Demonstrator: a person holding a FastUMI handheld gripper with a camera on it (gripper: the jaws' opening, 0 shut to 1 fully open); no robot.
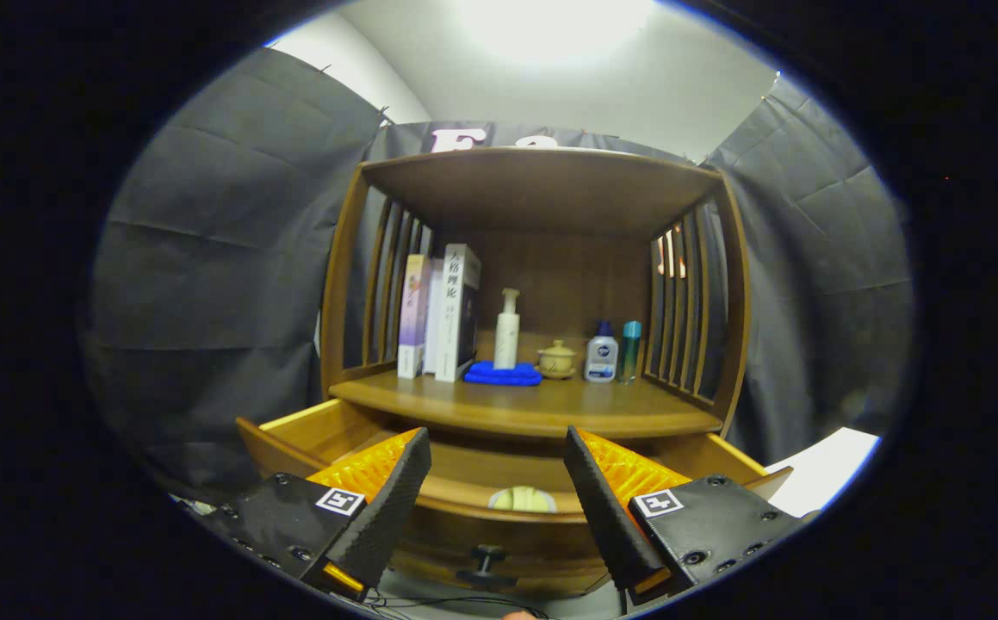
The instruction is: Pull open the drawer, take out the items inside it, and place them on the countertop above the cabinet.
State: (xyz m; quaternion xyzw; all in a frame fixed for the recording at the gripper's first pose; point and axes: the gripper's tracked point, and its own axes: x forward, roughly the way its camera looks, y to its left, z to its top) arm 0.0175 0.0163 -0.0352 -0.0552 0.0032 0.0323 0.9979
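One pale item (523, 499) left in the open drawer (499, 482), gripper (499, 448) spread wide above, so reach down and grab it next.

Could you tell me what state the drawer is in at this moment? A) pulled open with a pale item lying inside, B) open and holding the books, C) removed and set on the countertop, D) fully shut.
A: the drawer stands pulled out below the countertop, with a pale item inside, seen between the open gripper fingers.
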